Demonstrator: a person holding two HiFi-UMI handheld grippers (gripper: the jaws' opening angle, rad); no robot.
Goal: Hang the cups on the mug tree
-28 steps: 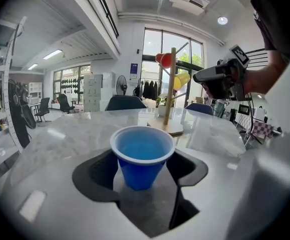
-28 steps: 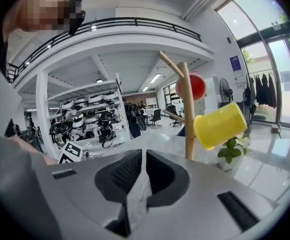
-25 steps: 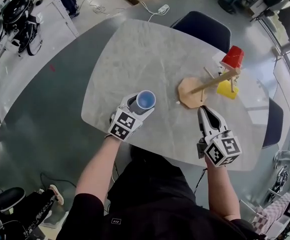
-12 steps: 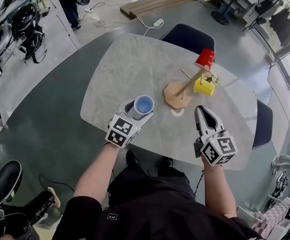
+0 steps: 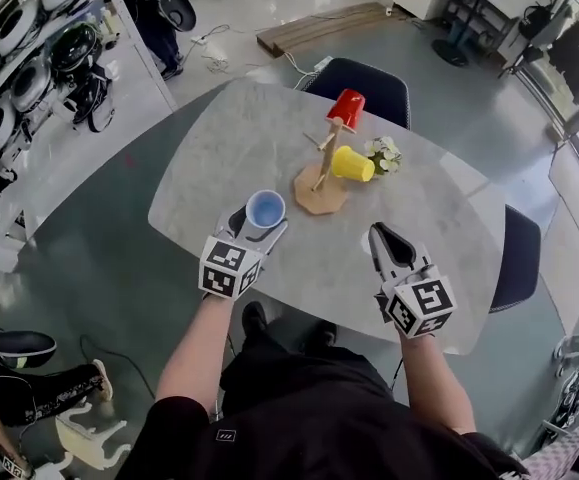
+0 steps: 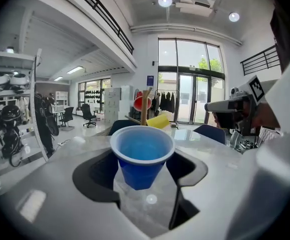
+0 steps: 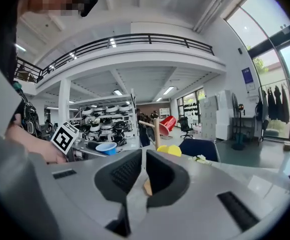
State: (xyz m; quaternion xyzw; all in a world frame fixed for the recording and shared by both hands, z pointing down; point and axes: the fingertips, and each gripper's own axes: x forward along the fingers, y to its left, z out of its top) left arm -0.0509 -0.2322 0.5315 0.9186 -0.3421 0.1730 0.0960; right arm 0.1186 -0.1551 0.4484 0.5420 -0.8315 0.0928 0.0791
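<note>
A wooden mug tree [image 5: 320, 173] stands near the middle of the marble table [image 5: 229, 138]. On it hang a red cup [image 5: 346, 108] at the top and a yellow cup [image 5: 351, 164] lower on the right; both also show in the left gripper view, red cup [image 6: 140, 103] and yellow cup [image 6: 158, 121]. My left gripper [image 5: 252, 224] is shut on a blue cup [image 5: 265, 209], held upright, mouth up, left of the tree; the blue cup [image 6: 141, 155] sits between the pads. My right gripper [image 5: 386, 245] hovers shut and empty, right of the tree base.
Small white flowers [image 5: 384, 152] lie just right of the tree. Dark chairs stand at the far edge [image 5: 364, 75] and right side [image 5: 514, 258] of the table. Shelves with helmets [image 5: 29, 58] line the left.
The camera view has swung, so the tree and table sit further left and lower in the picture. Both grippers keep about the same pose; the blue cup stays held.
</note>
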